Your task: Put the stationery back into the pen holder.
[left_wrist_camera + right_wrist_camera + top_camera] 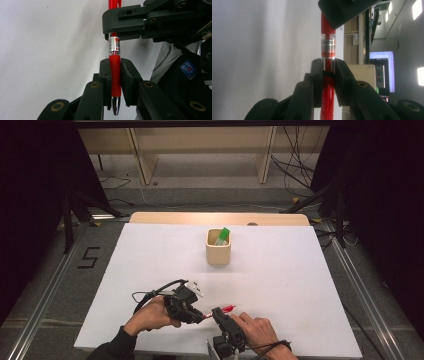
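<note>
- The red pen (115, 72) is held just above the white bench (280, 285), at its near edge.
- It is pinched by the left tool (115, 75) at its grip end.
- It is also clamped by the right tool (328, 72).

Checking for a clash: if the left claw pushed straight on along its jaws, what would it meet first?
Most likely the right claw, which grips the same red pen just ahead of the left claw; the exact gap is hard to judge.

floor mark (88, 257): "5" | red pen (114, 72) label: unreadable
</note>
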The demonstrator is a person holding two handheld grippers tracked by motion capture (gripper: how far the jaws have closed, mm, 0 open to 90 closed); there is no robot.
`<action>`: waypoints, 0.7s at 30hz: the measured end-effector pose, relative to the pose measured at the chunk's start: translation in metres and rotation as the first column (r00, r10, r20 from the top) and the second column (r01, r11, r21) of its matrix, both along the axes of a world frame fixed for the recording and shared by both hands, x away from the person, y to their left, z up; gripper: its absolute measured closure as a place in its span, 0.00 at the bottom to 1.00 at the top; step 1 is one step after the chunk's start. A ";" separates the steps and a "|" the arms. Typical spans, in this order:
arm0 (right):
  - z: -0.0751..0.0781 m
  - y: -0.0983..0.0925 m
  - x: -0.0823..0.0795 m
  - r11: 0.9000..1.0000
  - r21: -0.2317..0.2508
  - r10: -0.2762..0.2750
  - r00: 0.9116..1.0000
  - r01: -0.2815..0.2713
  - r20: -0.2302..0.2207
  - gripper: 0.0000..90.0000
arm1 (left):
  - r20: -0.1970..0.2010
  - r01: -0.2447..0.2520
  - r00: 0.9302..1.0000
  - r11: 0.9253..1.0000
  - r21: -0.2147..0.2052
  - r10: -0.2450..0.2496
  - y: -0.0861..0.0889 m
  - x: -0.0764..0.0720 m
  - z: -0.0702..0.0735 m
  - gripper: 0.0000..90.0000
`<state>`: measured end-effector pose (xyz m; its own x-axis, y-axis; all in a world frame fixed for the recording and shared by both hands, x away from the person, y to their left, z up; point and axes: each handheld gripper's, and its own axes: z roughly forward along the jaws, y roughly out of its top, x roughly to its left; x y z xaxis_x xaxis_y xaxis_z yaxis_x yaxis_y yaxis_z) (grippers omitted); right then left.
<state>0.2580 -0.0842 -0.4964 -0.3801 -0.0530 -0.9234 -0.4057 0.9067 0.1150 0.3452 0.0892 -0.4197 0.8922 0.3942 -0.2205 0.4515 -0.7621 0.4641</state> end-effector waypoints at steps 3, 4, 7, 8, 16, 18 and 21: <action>0.000 0.000 0.000 1.000 -0.012 0.008 1.000 -0.008 0.004 0.88 | -0.013 -0.002 1.000 1.000 -0.003 0.002 0.000 0.001 -0.001 0.88; 0.000 0.000 0.000 1.000 -0.016 0.016 1.000 -0.016 0.011 0.89 | -0.015 -0.004 1.000 1.000 -0.002 0.004 0.001 0.001 -0.001 0.87; 0.000 0.000 0.000 1.000 -0.019 0.016 1.000 -0.016 0.014 0.89 | -0.024 0.007 1.000 1.000 -0.005 -0.007 0.002 0.001 0.001 0.81; 0.000 0.000 0.000 1.000 -0.020 0.009 1.000 -0.009 0.009 0.89 | -0.015 0.000 1.000 1.000 -0.012 0.000 0.003 0.000 0.002 0.77; -0.002 -0.004 0.001 1.000 -0.011 0.010 1.000 -0.010 0.011 0.89 | 0.016 -0.027 1.000 0.999 -0.031 0.027 0.015 0.002 0.011 0.64; -0.002 -0.006 0.001 1.000 -0.010 -0.002 1.000 0.002 -0.006 0.89 | 0.024 -0.037 0.999 0.999 -0.034 0.038 0.018 0.003 0.013 0.58; -0.001 -0.008 0.002 1.000 -0.005 0.001 1.000 -0.001 -0.009 0.89 | 0.043 -0.061 0.997 0.997 -0.035 0.063 0.022 0.003 0.016 0.53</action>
<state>0.2598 -0.0919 -0.4973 -0.3879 -0.0581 -0.9199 -0.4059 0.9068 0.1139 0.3485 0.1116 -0.4042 0.8754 0.4423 -0.1951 0.4758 -0.7169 0.5096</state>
